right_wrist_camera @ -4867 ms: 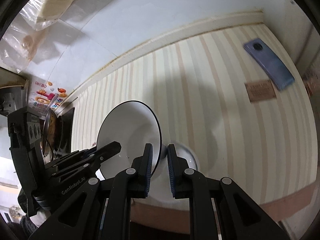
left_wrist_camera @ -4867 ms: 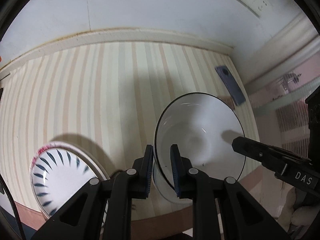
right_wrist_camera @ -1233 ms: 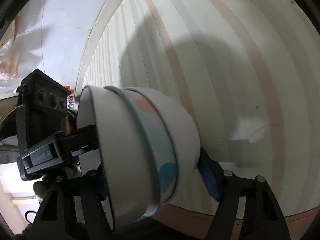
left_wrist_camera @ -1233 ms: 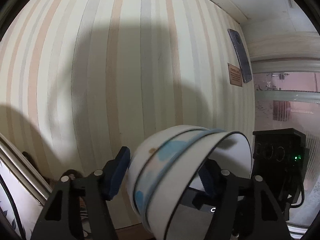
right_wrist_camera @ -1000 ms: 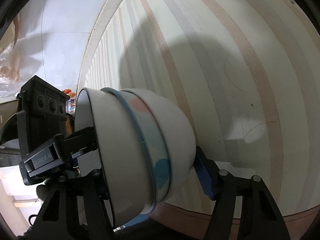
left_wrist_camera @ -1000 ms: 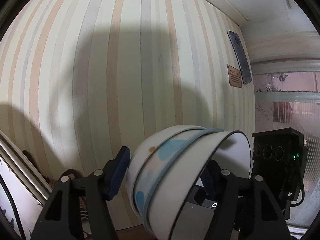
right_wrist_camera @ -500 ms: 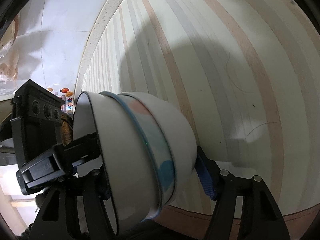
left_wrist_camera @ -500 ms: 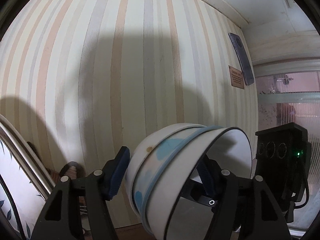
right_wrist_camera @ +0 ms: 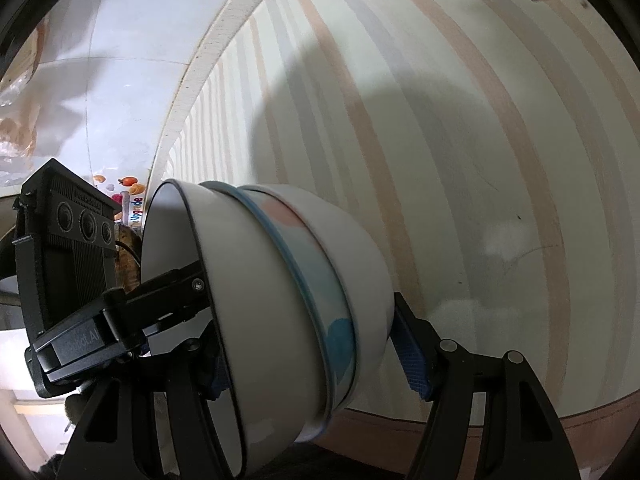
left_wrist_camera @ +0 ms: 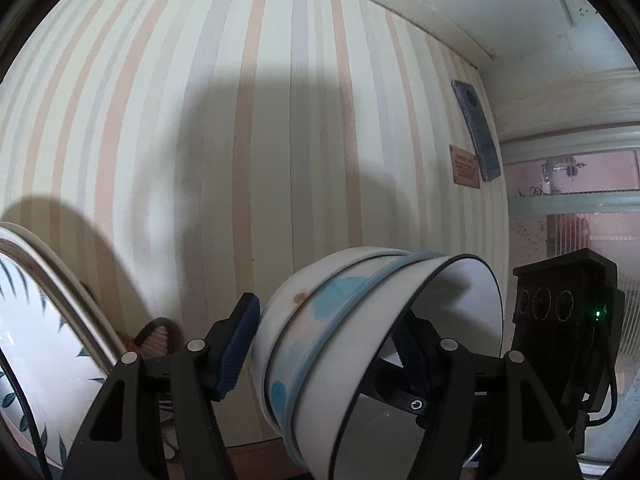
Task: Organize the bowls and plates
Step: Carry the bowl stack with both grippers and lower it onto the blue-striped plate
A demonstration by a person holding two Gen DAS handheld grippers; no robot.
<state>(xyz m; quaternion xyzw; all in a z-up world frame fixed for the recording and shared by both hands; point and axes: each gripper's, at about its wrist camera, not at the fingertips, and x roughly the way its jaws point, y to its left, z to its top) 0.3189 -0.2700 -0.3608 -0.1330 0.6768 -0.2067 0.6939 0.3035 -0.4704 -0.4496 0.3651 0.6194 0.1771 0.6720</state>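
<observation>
Between both claws, nested bowls (left_wrist_camera: 360, 344) gripped by left claw (left_wrist_camera: 326, 344) and right claw (right_wrist_camera: 308, 356); leaf-pattern plate (left_wrist_camera: 44, 344) left; phone (left_wrist_camera: 476, 136) far.

Left gripper (left_wrist_camera: 324, 356): angled steeply down, jaws spread wide, 1 finger each side of nested bowl stack (left_wrist_camera: 360, 344), pads against stack walls. Right gripper (right_wrist_camera: 312, 356): angled down, jaws spread wide, gripping same stack from opposite side. Right gripper's finger reaches into top bowl's mouth.

Glossy glazed ceramic bowls (left_wrist_camera: 360, 344) nest above a smooth striped tablecloth (left_wrist_camera: 200, 120), between matt black plastic grippers (left_wrist_camera: 328, 344).
</observation>
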